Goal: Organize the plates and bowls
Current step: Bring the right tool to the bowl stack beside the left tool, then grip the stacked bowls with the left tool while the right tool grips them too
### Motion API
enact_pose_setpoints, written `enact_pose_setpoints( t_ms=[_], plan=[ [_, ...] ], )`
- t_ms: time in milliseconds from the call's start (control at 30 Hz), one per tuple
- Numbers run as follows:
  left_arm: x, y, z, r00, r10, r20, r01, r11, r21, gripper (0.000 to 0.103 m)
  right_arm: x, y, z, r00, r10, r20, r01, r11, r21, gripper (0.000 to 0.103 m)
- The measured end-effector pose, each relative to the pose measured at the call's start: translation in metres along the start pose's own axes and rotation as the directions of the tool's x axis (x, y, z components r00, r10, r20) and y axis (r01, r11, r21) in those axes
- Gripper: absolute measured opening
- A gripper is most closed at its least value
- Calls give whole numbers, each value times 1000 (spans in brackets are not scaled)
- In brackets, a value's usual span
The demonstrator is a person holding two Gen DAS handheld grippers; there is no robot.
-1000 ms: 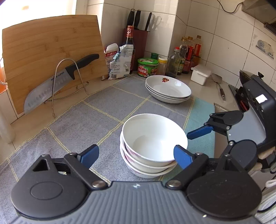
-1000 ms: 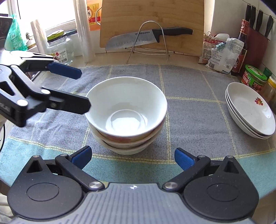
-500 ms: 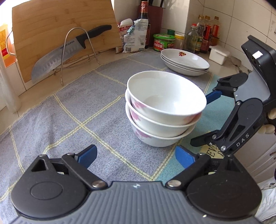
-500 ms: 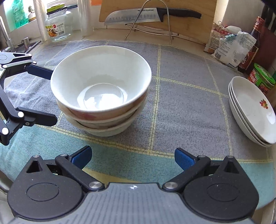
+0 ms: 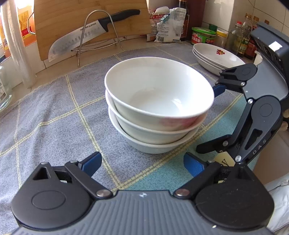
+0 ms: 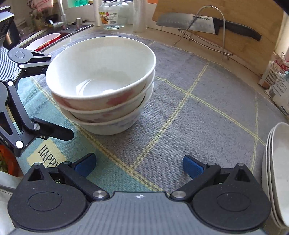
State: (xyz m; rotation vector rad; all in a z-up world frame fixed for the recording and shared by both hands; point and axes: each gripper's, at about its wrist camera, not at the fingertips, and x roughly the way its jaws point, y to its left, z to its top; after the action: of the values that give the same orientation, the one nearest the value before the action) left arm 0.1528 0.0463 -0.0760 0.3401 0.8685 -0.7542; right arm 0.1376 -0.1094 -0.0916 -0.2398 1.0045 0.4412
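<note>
A stack of three white bowls with pink flower marks stands on the grey checked mat; it also shows in the right wrist view. A stack of white plates with a red flower sits at the back right, and at the right edge of the right wrist view. My left gripper is open and empty, just in front of the bowls. My right gripper is open and empty, to the right of the bowls; its jaws stand wide apart beside the stack.
A bamboo cutting board and a big knife on a wire rack stand at the back. Snack bags, jars and bottles line the back right. A glass jar and sink lie left.
Both grippers have dropped lower and drawn back toward the counter's front edge, staying open. The bowl stack and plates have not moved.
</note>
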Motion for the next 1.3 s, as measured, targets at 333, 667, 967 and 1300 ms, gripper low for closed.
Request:
enact_pose_setpoints(
  t_ms=[333, 667, 967, 1300],
  plan=[
    [14, -11, -1, 1000, -21, -5, 21, 998, 60, 102, -3, -4, -6, 999, 28, 41, -26, 999, -48, 103],
    [17, -7, 1, 996, -79, 35, 74, 988, 133, 103, -3, -2, -11, 997, 24, 75, -21, 999, -39, 103],
    [21, -1, 5, 990, -135, 38, 125, 972, 197, 103, 1, -3, -4, 998, 26, 49, -24, 999, -39, 103],
    [24, 12, 7, 974, -225, 24, 208, 932, 298, 101, 9, 4, 16, 999, 45, 16, -43, 994, -96, 103]
  ],
)
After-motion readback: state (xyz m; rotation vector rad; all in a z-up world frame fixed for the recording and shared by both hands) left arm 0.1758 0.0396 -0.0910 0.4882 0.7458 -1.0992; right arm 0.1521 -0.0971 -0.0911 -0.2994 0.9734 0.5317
